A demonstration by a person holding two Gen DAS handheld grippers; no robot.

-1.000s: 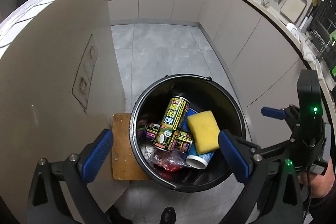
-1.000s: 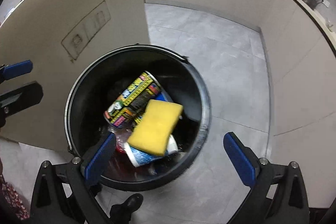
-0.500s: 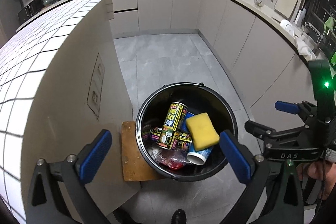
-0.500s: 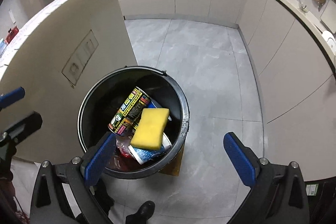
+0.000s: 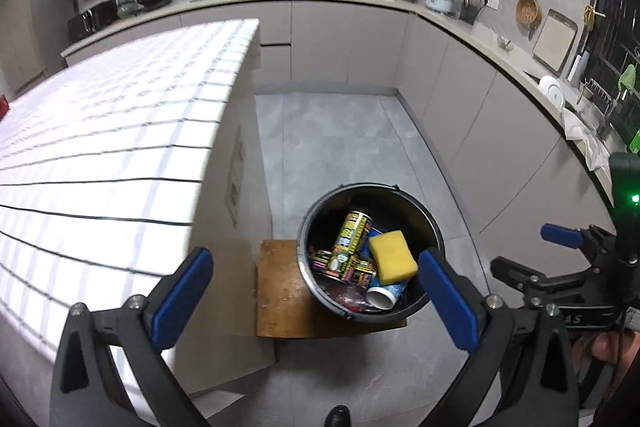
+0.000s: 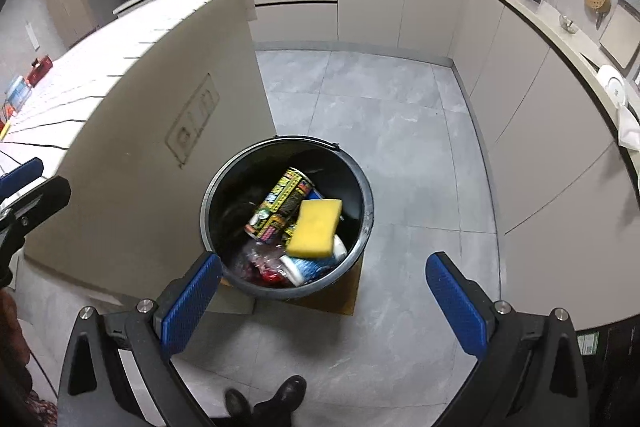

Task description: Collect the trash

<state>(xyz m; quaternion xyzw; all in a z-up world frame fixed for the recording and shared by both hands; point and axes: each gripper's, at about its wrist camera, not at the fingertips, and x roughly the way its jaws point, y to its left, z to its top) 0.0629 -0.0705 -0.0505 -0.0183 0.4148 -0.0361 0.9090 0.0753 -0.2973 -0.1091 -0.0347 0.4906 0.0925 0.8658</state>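
Observation:
A black bucket (image 5: 434, 227) stands on a small wooden stool (image 5: 280, 291) on the floor beside the island. It also shows in the right wrist view (image 6: 366, 223). Inside lie a yellow sponge (image 5: 392, 257) (image 6: 316, 227), yellow-black cans (image 5: 352, 233) (image 6: 282, 201), a blue-white cup (image 5: 386, 295) and red wrapping. My left gripper (image 5: 316, 301) is open and empty, high above the bucket. My right gripper (image 6: 324, 301) is open and empty, also well above it. The right gripper also shows at the right edge of the left wrist view (image 5: 560, 255).
A white tiled island counter (image 5: 100, 155) with a beige side panel (image 6: 152, 131) rises left of the bucket. Beige cabinets (image 6: 540, 131) line the right and back walls, with cookware on the counter. Grey floor tiles (image 6: 360, 99) stretch beyond the bucket. My shoes (image 6: 276, 397) show below.
Both grippers have risen and pulled back from the bucket, which now looks smaller. The island's tiled top has come into view. The trash in the bucket has not moved.

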